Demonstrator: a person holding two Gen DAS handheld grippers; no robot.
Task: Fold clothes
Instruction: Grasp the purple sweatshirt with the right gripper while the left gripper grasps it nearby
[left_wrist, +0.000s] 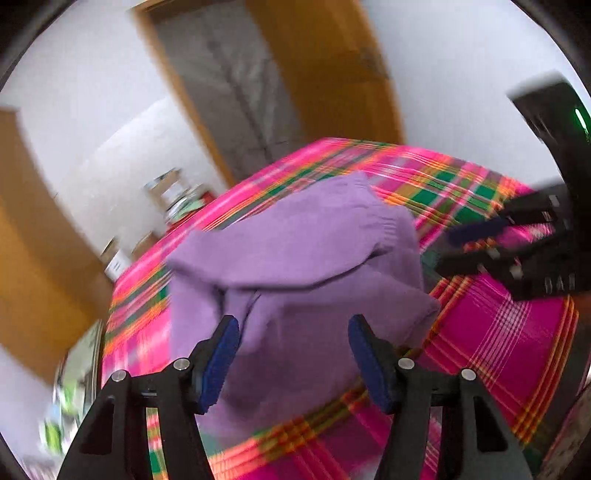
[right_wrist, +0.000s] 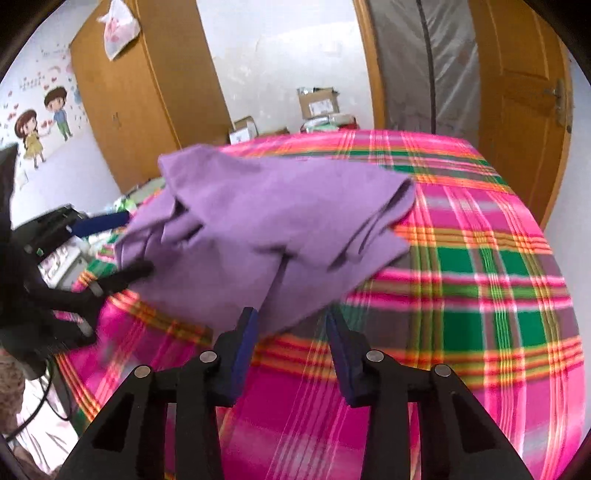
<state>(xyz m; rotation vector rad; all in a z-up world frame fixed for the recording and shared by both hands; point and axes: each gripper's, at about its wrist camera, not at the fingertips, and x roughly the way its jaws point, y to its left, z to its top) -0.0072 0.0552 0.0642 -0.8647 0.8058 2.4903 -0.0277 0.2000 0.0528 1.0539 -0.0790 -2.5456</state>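
Observation:
A purple knitted sweater (left_wrist: 295, 243) lies in a loose, partly folded heap on the bed with the pink plaid sheet (left_wrist: 498, 332). My left gripper (left_wrist: 293, 328) is open, its blue pads (left_wrist: 221, 354) standing wide at the sweater's near edge with cloth lying between them. My right gripper (right_wrist: 291, 321) is open too, just short of the sweater (right_wrist: 266, 225), whose near corner reaches its fingertips. In the left wrist view the right gripper (left_wrist: 445, 251) shows at the right, beside the sweater. The right wrist view has the left gripper (right_wrist: 138, 243) at the sweater's left edge.
Beyond the bed stand a wooden wardrobe (right_wrist: 147, 96), a wooden door (right_wrist: 524, 103) and cardboard boxes (right_wrist: 319, 101). A plastic bag (right_wrist: 118, 29) hangs on the wardrobe. Clutter and a cable (right_wrist: 48, 398) lie left of the bed. Bare sheet (right_wrist: 480, 277) spreads to the right.

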